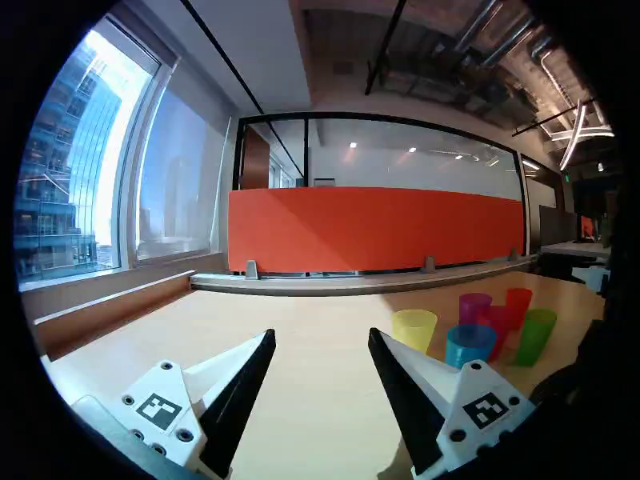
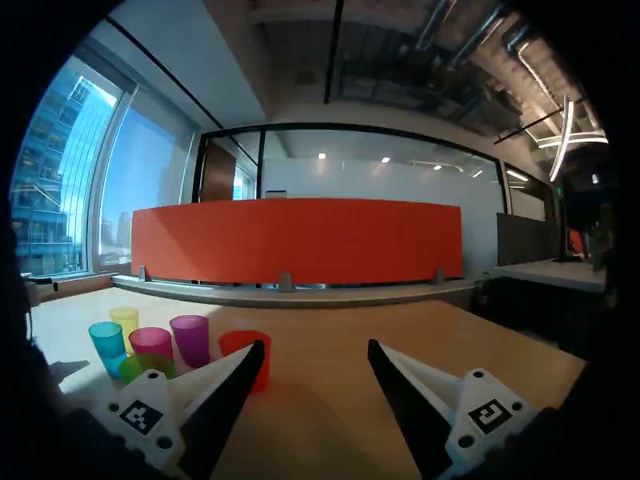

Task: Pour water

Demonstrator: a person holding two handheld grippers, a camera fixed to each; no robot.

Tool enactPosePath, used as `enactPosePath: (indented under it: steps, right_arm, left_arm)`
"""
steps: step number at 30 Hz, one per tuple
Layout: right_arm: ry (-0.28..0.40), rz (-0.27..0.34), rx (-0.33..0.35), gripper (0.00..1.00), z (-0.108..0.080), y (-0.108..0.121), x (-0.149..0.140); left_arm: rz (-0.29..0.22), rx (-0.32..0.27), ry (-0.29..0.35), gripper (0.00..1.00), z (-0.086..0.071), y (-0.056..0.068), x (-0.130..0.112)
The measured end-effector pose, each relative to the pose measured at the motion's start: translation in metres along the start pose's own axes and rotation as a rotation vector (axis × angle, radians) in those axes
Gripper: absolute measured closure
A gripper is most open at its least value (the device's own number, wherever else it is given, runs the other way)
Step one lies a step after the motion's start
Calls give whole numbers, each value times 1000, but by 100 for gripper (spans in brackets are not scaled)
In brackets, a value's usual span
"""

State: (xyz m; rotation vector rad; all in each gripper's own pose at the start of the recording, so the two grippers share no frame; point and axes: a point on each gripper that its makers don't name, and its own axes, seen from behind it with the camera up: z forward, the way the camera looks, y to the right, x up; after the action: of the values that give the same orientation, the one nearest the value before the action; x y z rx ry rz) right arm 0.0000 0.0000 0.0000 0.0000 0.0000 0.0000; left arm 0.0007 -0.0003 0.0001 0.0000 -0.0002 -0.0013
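Note:
Several coloured plastic cups stand close together on a light wooden table (image 1: pixel 320 320). In the left gripper view they lie ahead to the right: yellow cup (image 1: pixel 414 329), blue cup (image 1: pixel 469 345), purple cup (image 1: pixel 474 306), red cup (image 1: pixel 518 304), green cup (image 1: pixel 534 336). My left gripper (image 1: pixel 320 342) is open and holds nothing, its right finger near the yellow cup. In the right gripper view the group sits ahead to the left: blue cup (image 2: pixel 106 347), yellow cup (image 2: pixel 125 322), pink cup (image 2: pixel 150 342), purple cup (image 2: pixel 192 338), green cup (image 2: pixel 144 366), red cup (image 2: pixel 246 346). My right gripper (image 2: pixel 314 352) is open with nothing in it.
An orange partition (image 1: pixel 376 228) with a grey rail runs along the table's far edge. Large windows (image 1: pixel 88 184) and a wooden sill are on the left. Another desk (image 2: pixel 552 272) stands to the right, beyond the table (image 2: pixel 448 336).

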Motion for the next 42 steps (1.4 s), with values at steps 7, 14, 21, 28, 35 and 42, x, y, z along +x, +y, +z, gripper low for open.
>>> enactPosePath:
  steps: [7, 14, 21, 28, 35, 42]
  right_arm:
    - [2, -2, -3, 0, 0, 1, 1]
    - [-1, -1, 2, 0, -2, -1, 17]
    - [-29, -30, 10, 0, -2, -2, 42]
    - [-51, -46, 25, 0, 3, -2, 75]
    - [-65, -35, 56, 0, 8, -6, 111]
    - [-62, -15, 76, 0, 12, -9, 149]
  left_arm:
    - [-15, 2, 1, 14, 0, -1, 2]
    - [-46, 8, 16, 14, -2, -7, 24]
    - [-37, -6, -8, 14, -2, -9, 45]
    - [-13, -41, -37, 14, 5, -6, 77]
    - [9, -70, -16, 14, 14, -5, 125]
    - [26, -104, -5, 14, 19, -1, 171]
